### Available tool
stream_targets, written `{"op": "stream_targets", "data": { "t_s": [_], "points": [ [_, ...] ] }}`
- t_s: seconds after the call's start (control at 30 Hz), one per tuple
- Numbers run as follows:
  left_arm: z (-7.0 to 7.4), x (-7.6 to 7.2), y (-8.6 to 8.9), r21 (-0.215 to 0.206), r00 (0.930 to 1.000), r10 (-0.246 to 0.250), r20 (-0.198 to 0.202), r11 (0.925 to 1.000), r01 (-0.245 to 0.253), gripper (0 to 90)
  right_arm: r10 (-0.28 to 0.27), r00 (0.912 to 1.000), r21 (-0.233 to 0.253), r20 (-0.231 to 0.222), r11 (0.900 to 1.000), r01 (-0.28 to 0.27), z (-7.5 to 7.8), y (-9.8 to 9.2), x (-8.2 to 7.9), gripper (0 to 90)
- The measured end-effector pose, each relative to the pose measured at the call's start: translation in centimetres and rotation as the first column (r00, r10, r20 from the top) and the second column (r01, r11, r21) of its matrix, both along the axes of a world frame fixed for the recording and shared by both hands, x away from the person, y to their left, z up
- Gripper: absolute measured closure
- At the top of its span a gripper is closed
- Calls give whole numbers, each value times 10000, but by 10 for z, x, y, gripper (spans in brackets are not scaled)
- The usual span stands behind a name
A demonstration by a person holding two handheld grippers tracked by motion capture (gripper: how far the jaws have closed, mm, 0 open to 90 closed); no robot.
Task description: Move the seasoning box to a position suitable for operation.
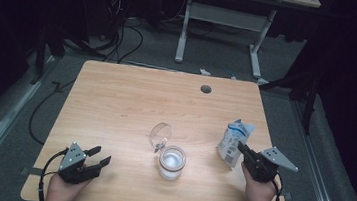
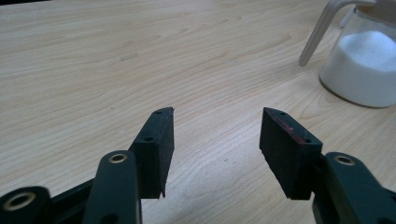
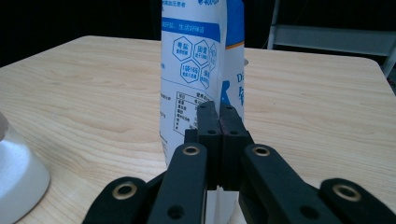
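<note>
A: Right gripper (image 1: pixel 241 149) pinches the salt bag (image 1: pixel 233 142), upright at table (image 1: pixel 116 99) right; jaws pressed together on 1 edge.

B: Jar (image 1: pixel 172 163) lies to its left, lid open. Left gripper (image 1: pixel 98 157) spread, idle, farther off.

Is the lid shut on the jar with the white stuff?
No, the jar stands open on the table, its hinged lid flipped up and back, the white powder showing.
</note>
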State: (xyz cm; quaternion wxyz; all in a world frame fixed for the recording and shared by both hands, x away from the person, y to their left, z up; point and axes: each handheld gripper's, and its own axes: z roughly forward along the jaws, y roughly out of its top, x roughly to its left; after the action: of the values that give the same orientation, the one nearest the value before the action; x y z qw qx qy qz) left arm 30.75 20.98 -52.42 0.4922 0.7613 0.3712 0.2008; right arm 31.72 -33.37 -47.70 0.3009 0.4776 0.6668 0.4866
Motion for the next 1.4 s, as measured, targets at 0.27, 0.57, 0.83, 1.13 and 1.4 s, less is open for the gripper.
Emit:
{"op": "stream_targets", "data": {
  "t_s": [0.27, 0.57, 0.83, 1.13, 1.4],
  "points": [
    [-1, 2, -1, -221, 9999, -63, -91, 9997, 61, 451, -66, 10000, -75, -67, 10000, 66, -2, 0, -4, 876],
    [-4, 5, -3, -157, 9995, -151, -282, 9998, 147, 448, -41, 9999, -101, -122, 9999, 40, -3, 1, -5, 822],
    [-5, 5, -3, -191, 9990, -171, -414, 9997, 163, 448, -22, 9997, -46, -257, 10000, 21, -3, 4, -4, 765],
    [-4, 4, -5, 17, 9993, -185, -323, 9998, 186, 450, -44, 9994, -191, -357, 9998, 37, -3, 7, -3, 669],
    [-1, 4, -10, 196, 9989, -281, -385, 9994, 288, 465, -201, 9990, -399, -409, 9990, 185, -4, 8, -2, 605]
  ]
}}
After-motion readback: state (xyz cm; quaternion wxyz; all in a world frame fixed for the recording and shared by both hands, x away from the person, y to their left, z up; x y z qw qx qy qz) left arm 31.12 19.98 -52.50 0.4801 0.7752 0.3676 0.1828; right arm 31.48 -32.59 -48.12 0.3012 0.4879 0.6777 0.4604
